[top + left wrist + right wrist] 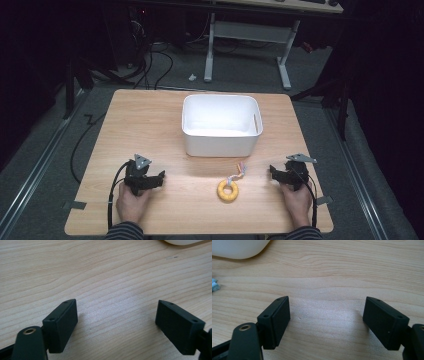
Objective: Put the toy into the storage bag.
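1. While your hands rest at its near edge, the light wood table [150, 125] stands on grey floor [240, 70] in a dark room.
2. One white bin [220, 125] sits mid-table; one yellow ring [227, 191] lies in front of it.
3. Two tongs: left tongs [159, 179] and right tongs [273, 171] both gape wide, holding nothing.

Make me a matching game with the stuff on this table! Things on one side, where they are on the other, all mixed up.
Things:
1. white plastic bin
2. yellow ring-shaped toy
3. left gripper
4. right gripper

Places:
A. near the table's front edge, left side
B. middle of the wooden table, farther back
C. near the front edge, right side
D. just in front of the bin, between the grippers

Pairs: 1-B, 2-D, 3-A, 4-C
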Demonstrator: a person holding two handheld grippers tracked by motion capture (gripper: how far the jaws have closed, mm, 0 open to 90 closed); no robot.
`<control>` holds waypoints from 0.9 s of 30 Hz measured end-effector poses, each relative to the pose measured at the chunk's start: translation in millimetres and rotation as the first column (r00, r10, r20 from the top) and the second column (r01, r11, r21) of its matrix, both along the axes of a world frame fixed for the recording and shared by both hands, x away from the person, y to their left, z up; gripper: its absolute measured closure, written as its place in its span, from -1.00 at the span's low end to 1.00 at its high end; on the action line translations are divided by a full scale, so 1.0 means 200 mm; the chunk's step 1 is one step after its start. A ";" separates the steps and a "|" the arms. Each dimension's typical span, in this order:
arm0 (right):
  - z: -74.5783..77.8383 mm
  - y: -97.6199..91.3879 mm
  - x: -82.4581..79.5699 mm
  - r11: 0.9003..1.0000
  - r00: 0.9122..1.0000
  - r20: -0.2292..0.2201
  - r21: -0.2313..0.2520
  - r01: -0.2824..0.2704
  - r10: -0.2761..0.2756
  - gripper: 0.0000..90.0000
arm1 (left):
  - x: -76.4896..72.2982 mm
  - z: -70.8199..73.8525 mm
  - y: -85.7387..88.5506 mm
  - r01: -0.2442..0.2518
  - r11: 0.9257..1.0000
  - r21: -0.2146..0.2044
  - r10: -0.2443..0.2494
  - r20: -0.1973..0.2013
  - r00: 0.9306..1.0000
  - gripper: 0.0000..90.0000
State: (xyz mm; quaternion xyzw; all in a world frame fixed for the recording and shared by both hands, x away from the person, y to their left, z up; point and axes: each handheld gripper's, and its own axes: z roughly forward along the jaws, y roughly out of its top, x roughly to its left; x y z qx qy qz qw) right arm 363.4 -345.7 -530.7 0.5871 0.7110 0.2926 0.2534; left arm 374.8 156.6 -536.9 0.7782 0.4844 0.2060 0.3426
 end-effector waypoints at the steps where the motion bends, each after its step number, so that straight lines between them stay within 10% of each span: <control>1: 0.00 0.00 0.00 1.000 1.000 0.000 0.001 -0.001 0.001 -0.51 | 0.00 0.00 0.00 0.000 1.000 0.000 0.000 0.000 1.000 -0.59; 27: 0.00 0.00 0.00 1.000 1.000 0.001 -0.002 0.002 -0.002 -0.48 | 0.00 0.00 0.00 0.000 1.000 -0.005 0.000 -0.002 1.000 -0.58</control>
